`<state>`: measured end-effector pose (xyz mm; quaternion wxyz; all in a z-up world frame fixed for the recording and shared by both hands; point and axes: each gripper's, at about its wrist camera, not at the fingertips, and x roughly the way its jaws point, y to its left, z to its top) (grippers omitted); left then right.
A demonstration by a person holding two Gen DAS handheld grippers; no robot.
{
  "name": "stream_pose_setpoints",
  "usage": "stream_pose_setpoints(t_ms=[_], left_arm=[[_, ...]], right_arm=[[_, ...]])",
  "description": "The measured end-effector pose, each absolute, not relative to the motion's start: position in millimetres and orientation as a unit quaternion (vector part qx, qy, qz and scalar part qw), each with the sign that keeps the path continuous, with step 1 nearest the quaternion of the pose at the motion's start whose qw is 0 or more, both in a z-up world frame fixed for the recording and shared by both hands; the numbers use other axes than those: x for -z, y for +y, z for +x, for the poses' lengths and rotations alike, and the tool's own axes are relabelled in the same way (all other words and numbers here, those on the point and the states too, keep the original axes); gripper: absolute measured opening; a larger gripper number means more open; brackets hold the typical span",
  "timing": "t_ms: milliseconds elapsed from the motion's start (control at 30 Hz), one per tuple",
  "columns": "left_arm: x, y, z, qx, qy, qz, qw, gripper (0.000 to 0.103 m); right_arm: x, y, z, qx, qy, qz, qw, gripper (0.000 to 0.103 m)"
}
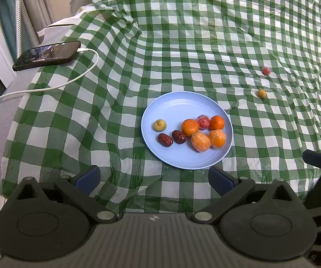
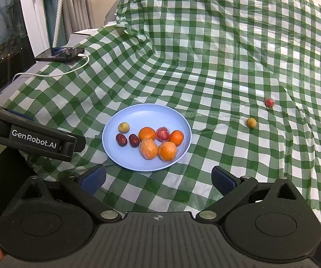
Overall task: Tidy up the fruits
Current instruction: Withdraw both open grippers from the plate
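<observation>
A light blue plate (image 1: 173, 105) (image 2: 138, 115) sits on the green checked cloth. It holds several oranges (image 1: 189, 127) (image 2: 147, 133), two red dates (image 1: 164, 139) (image 2: 121, 139), a yellowish longan (image 1: 159, 125) (image 2: 123, 127) and a wrapped red fruit (image 1: 203, 122) (image 2: 162, 133). Off the plate to the right lie a small red fruit (image 1: 266, 70) (image 2: 269, 102) and a small yellow longan (image 1: 261, 93) (image 2: 251, 122). My left gripper (image 1: 154, 179) is open and empty, just short of the plate. My right gripper (image 2: 159, 179) is open and empty, near the plate's front edge.
A black phone (image 1: 46, 55) (image 2: 60, 54) with a white charging cable (image 1: 71, 81) (image 2: 55, 74) lies at the far left edge. The cloth (image 1: 205, 33) rises into folds at the back. The left gripper's body (image 2: 33, 139) shows at the left of the right wrist view.
</observation>
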<state>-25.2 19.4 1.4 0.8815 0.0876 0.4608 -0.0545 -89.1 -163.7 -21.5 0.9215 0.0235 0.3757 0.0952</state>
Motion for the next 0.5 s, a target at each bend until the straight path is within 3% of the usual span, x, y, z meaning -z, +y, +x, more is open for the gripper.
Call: stream_pose_setpoints(t_ms=[500], left_arm=[[3.2, 14.8, -20.3, 0.052, 0.469, 0.091, 0.877, 0.103]], right_arm=[[28.0, -163.4, -80.6, -0.087, 0.39, 0.03, 0.916, 0.1]])
